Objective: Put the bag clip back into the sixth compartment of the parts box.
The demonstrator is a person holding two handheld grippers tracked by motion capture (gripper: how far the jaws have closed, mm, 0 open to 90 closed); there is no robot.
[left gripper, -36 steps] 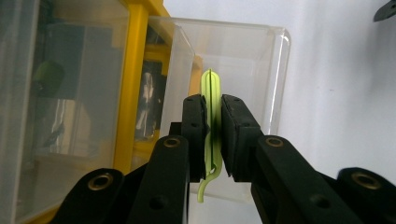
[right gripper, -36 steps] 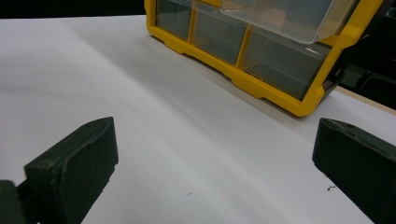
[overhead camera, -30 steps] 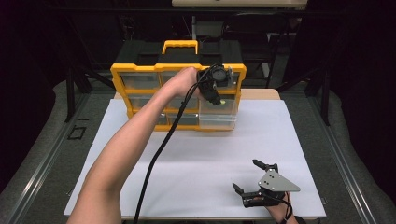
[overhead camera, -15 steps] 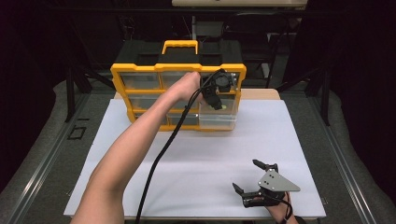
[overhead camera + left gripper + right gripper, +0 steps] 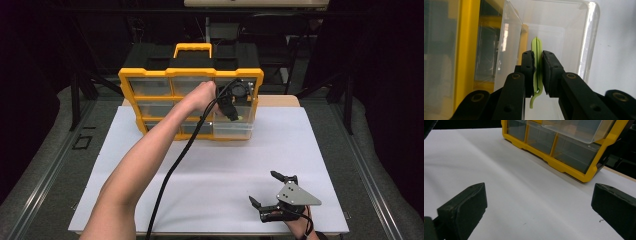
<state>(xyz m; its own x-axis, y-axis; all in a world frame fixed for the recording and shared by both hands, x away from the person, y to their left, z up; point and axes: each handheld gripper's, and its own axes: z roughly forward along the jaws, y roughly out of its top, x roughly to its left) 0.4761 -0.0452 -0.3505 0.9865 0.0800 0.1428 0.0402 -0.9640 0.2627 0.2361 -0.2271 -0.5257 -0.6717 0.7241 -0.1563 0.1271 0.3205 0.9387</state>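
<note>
A yellow organiser case (image 5: 150, 76) with clear drawers stands at the far side of the white sheet. Its lower right drawer (image 5: 232, 131) is pulled out. My left gripper (image 5: 234, 113) hangs over that drawer, shut on a thin light-green plastic piece (image 5: 537, 50) held upright between the pads above the clear drawer (image 5: 574, 32). My right gripper (image 5: 272, 189) rests near the sheet's front right, jaws wide open with nothing between them. The yellow case (image 5: 564, 167) stands ahead in the right gripper view.
A white sheet (image 5: 210, 175) covers the table. The left gripper's black cable (image 5: 172, 170) trails across it toward the front edge. Dark frames and stands surround the table.
My left gripper has shifted slightly right and down over the open drawer. The right gripper has not moved.
</note>
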